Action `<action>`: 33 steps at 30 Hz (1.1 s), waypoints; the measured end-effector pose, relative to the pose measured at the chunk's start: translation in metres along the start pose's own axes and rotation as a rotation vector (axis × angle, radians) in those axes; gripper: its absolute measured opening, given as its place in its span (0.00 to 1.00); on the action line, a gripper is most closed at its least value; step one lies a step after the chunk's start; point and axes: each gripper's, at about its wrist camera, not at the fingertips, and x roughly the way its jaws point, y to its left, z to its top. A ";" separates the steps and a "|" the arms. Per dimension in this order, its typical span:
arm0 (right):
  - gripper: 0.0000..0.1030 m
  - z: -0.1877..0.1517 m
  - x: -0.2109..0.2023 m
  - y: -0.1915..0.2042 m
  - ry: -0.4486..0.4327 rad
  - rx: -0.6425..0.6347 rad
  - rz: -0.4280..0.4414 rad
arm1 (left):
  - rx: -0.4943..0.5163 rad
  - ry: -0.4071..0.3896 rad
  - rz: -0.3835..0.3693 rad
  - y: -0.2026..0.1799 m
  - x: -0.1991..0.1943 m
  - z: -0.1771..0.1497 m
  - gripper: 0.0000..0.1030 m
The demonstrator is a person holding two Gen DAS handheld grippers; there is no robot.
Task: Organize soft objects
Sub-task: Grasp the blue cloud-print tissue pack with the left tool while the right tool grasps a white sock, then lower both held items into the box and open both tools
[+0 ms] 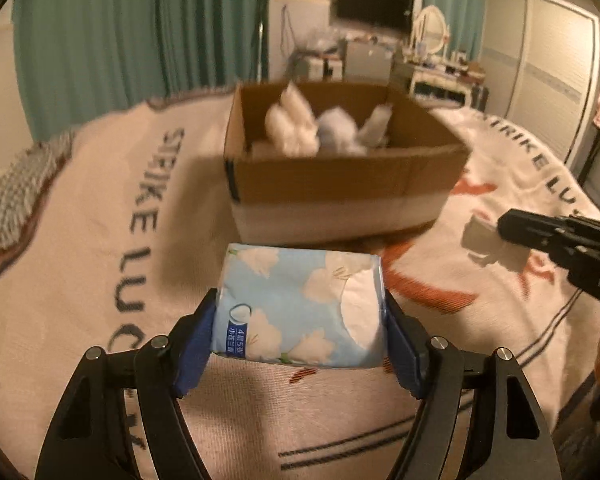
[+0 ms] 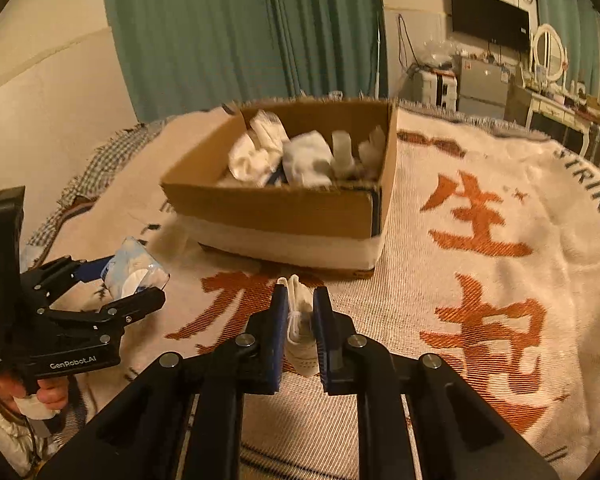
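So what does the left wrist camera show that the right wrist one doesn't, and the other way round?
Only the left view shows the flowered top of the blue tissue pack and its label, clamped in the left hand-held gripper. Only the right view shows the person's hand on that gripper's handle, and the white sock squeezed in the right hand-held gripper. Both show the cardboard box of white soft things on the printed blanket.

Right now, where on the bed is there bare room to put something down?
Bare blanket lies right of the cardboard box, over the orange characters, and left of the box by the lettering. Inside the box it is crowded with white soft things.
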 end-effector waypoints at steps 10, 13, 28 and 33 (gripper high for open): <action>0.12 0.029 -0.077 0.033 -0.156 -0.087 -0.001 | 0.027 -0.151 0.006 -0.012 -0.057 0.043 0.72; 0.12 0.047 -0.094 0.036 -0.205 -0.102 0.004 | 0.046 -0.191 0.029 -0.016 -0.068 0.061 0.72; 0.12 0.139 -0.029 -0.005 -0.217 -0.016 0.046 | 0.025 -0.174 0.036 -0.009 0.004 0.134 0.72; 0.12 0.136 0.023 -0.028 -0.146 0.046 0.067 | 0.036 -0.099 0.022 -0.011 0.057 0.133 0.72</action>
